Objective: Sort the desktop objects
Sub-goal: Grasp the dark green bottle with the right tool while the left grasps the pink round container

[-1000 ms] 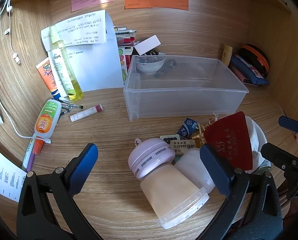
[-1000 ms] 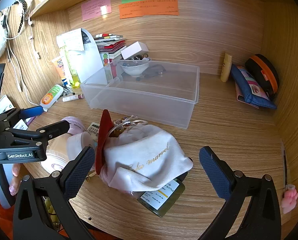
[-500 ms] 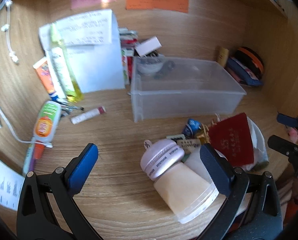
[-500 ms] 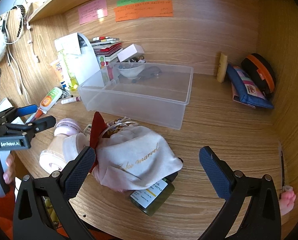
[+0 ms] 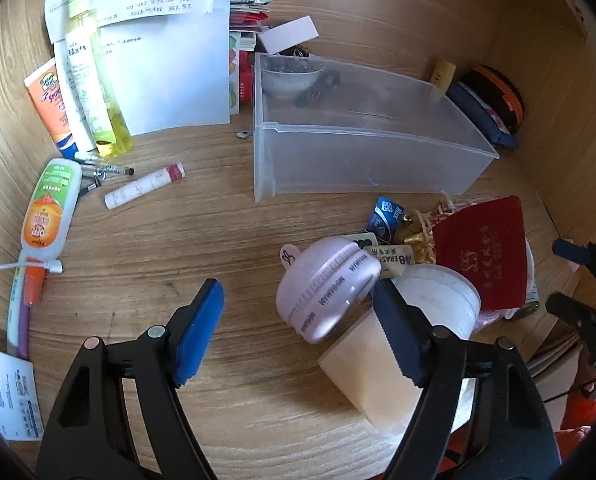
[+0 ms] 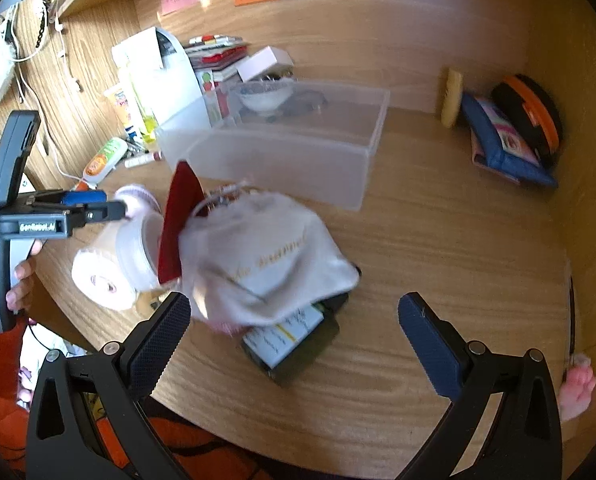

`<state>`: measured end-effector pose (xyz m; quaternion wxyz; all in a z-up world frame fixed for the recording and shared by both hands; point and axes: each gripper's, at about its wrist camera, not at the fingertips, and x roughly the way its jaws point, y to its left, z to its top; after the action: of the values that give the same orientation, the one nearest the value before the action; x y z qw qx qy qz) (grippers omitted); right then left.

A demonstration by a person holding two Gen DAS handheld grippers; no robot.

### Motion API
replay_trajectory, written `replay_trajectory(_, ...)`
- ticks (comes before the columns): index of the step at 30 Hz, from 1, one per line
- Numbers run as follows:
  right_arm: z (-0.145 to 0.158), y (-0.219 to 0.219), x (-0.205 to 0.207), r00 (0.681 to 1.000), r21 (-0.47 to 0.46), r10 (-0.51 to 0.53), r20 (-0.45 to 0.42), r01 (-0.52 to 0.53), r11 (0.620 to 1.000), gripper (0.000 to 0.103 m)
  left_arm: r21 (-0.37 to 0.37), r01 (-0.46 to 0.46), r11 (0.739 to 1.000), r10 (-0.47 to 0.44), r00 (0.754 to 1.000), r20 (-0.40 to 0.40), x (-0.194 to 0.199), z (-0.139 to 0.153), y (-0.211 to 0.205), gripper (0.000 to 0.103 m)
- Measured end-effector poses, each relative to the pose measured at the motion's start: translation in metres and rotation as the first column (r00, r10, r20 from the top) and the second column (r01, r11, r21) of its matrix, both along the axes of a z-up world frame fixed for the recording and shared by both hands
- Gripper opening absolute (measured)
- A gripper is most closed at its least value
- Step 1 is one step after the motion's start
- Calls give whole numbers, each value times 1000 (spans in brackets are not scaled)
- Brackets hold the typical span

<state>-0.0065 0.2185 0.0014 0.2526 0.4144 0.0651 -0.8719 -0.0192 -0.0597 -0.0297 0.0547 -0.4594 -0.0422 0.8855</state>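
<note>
In the left wrist view the left hand-held gripper [image 5: 298,326] fills the lower part of the frame, its jaws spread wide and holding nothing; its right finger lies across a lilac-capped bottle [image 5: 329,292] that rests on its side on the wooden surface [image 5: 186,240], lower centre-right; just right of the bottle are a white jar [image 5: 443,294] and a red booklet [image 5: 483,252], with a small eraser [image 5: 395,258] and a blue packet [image 5: 385,214] above them; a clear plastic bin [image 5: 361,144] sits in the upper centre with a white bowl [image 5: 292,78] in its far left corner; at the left edge lie a lip balm stick [image 5: 144,186], an orange-and-green tube [image 5: 50,208] and a yellow spray bottle [image 5: 98,80]; the right hand-held gripper [image 5: 577,280] shows at the right edge.

In the right wrist view the right hand-held gripper [image 6: 294,332] spans the bottom of the frame, wide open and empty; between and above its fingers a white drawstring bag [image 6: 266,256] lies over a dark green bottle [image 6: 294,344] at centre; the red booklet [image 6: 178,216] stands against the bag's left side; the bin [image 6: 282,148] is above centre; a blue pouch [image 6: 501,144] lies at upper right.
</note>
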Motion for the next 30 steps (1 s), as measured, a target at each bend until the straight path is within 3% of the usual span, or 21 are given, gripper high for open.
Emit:
replay_trajectory(6, -11, 0, 9, 1000, 20, 14, 21, -14, 1000, 103, 32, 21, 999, -22, 999, 33, -13, -11, 2, 77)
replay_trajectory(9, -19, -2, 5, 999, 22, 3, 42, -4, 1000, 102, 46, 26, 999, -28, 999, 40, -19, -15, 4, 70)
replay_trajectory(12, -27, -1, -1, 997, 9, 0, 72, 0, 1000, 94, 42, 31, 999, -33, 999, 41, -22, -18, 10, 66)
replay_trajectory(17, -41, -2, -8, 994, 18, 13, 104, -14, 1000, 67, 31, 18, 999, -19, 999, 31, -28, -21, 12, 61)
replay_trajectory(19, -42, -1, -7, 995, 9, 16, 99, -17, 1000, 62, 30, 13, 999, -14, 1000, 25, -30, -21, 11, 61)
replay_trajectory(23, -40, 3, -3, 997, 14, 2, 71, -3, 1000, 61, 25, -1, 1000, 0, 1000, 19, -32, -21, 11, 59)
replay_trajectory(30, -23, 26, 4, 998, 28, -63, -16, 64, 998, 61, 17, -11, 1000, 11, 1000, -17, -30, -9, 8, 43)
